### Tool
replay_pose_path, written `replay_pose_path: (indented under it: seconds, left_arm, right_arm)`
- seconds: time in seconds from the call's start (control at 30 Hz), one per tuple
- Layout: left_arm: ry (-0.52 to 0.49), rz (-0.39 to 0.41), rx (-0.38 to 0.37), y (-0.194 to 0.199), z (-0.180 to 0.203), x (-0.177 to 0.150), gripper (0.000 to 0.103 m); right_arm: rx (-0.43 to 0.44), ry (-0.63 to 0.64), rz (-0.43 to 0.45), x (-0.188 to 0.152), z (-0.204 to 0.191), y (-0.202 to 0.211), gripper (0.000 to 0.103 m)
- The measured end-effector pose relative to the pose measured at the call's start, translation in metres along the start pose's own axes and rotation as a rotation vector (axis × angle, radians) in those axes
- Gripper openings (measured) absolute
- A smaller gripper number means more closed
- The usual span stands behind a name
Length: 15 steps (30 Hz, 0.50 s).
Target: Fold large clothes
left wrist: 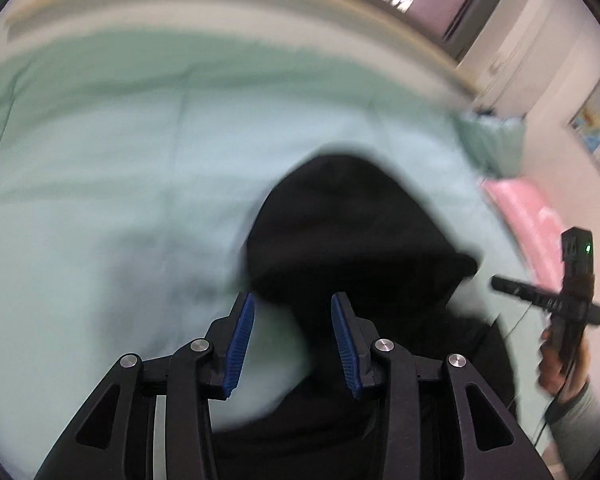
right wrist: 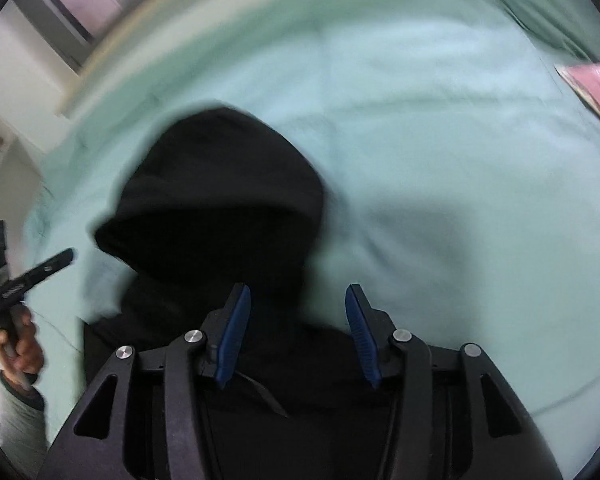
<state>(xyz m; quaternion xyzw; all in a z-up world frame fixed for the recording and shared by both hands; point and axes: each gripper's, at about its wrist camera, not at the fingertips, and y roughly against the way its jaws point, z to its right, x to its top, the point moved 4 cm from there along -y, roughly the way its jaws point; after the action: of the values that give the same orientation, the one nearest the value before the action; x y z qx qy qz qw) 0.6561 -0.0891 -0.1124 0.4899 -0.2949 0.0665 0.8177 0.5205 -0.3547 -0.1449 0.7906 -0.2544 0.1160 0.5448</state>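
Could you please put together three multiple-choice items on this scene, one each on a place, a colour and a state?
1. Where does the black hooded garment lie?
A. on the light green sheet
B. on a wooden floor
C. in a basket

2. What colour are the gripper pads?
A. red
B. blue
C. white

3. How do the left gripper and the right gripper stand?
A. both open, nothing pinched
B. both shut on cloth
C. one shut on a hanger

Key: 1 A, green sheet surrounds the garment; 2 B, ribbed pads are blue; 3 A, clear gaps between the pads.
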Motion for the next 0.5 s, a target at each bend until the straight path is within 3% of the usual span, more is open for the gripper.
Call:
replay_pose_path:
  seconds: [0.1, 0.17, 0.3, 0.37, 0.5]
  left_arm:
    - [0.008, 0.032, -0.018, -0.019, 0.015, 0.029, 0.051]
    - [0.031, -0.035, 0.009, -0.061, 0.008, 0.03, 0.051]
    - [0.09, -0.193, 0.08, -0.13, -0.012, -0.005, 0.05]
    - [0.124, -0.201, 0.078, -0.147, -0.025, -0.022, 0.05]
    - [0.13, -0.204, 0.072, -0.148, -0.025, -0.019, 0.05]
  right_arm:
    - [0.03, 0.05, 0.053, 0.032, -0.033, -0.013, 0.052]
    - [-0.026, 0.059, 0.007, 0.04, -0.034, -0.048, 0.052]
    - [-0.083, 0.072, -0.167, 0.009, -0.006, -0.115, 0.052]
    - [-0.091, 0.091, -0.223, -0.007, 0.003, -0.141, 0.051]
    - [-0.068, 0.02, -0.235, -0.003, 0.013, -0.146, 0.051]
